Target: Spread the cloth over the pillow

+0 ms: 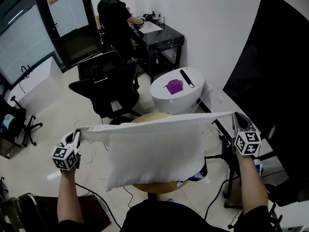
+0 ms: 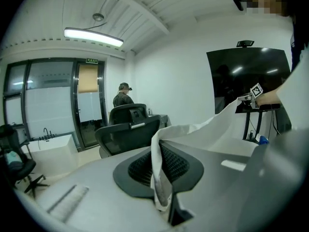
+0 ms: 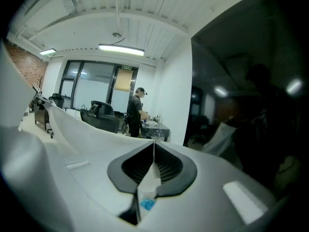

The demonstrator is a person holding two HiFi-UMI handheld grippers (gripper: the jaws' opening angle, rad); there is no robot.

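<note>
cloth held taut between two claws, above the round table

at the lower left of the head view the left gripper (image 1: 77, 133) has its jaws shut on one top corner of the white cloth (image 1: 154, 149); its own view shows the fabric pinched and folded between the pads. at the right, the right gripper (image 1: 235, 117) is clamped on the opposite corner, a thin edge of cloth caught between its closed jaws. the two hands sit well apart, so the top hem runs almost straight and the rest hangs as a flat sheet. that reads as a hold meant to open the cloth fully before it is laid down.

the cloth hangs in front of a round tan table (image 1: 155, 187). no pillow can be made out; it is probably behind the sheet. only a blue and white thing (image 1: 198, 174) peeks out at the cloth's lower right corner.

farther up, a white round table (image 1: 169, 103) carries a purple object (image 1: 174, 86). left of it stands a black office chair (image 1: 104, 83), and at the top a person (image 1: 115, 16) works at a black desk (image 1: 164, 35).
</note>
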